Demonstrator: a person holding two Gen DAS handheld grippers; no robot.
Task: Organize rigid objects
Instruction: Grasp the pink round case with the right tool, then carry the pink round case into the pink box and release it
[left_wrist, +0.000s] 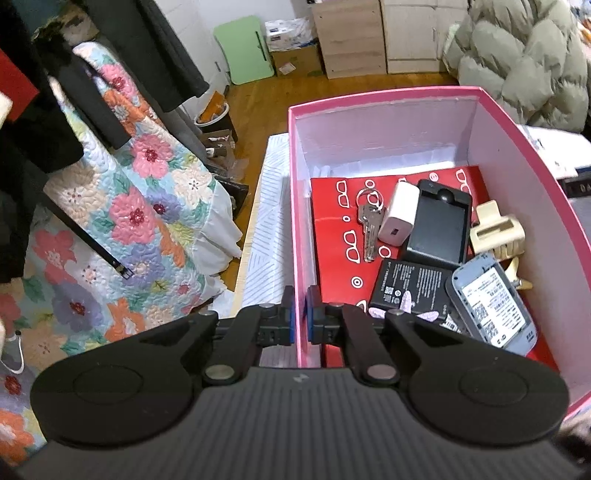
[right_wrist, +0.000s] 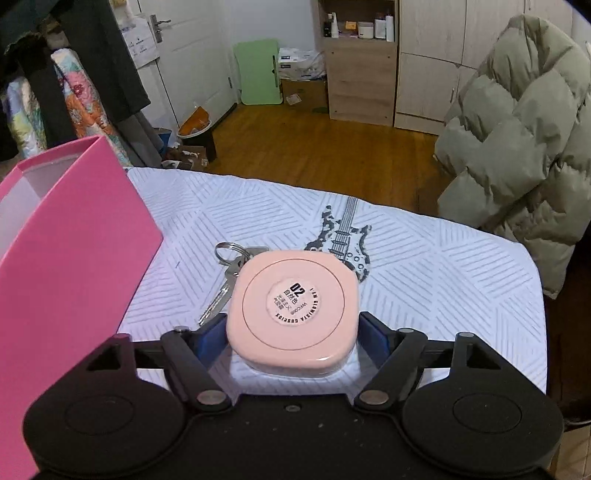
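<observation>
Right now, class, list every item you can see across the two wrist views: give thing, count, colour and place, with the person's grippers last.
Box: 1, pink, on the table's left side.
Keys: 1 bunch, silver, in the box.
Charger: 1, white, in the box beside the keys.
Black case: 1, black, in the box.
Battery: 1, black, in the box.
Router: 1, grey-blue, in the box, right.
Hair clip: 1, cream, in the box, right.
Compact: 1, pink, between the right fingers.
Table keys: 1 bunch, silver, on the tablecloth.
Left gripper: black, clamped on the box wall.
Right gripper: black, around the compact.
</observation>
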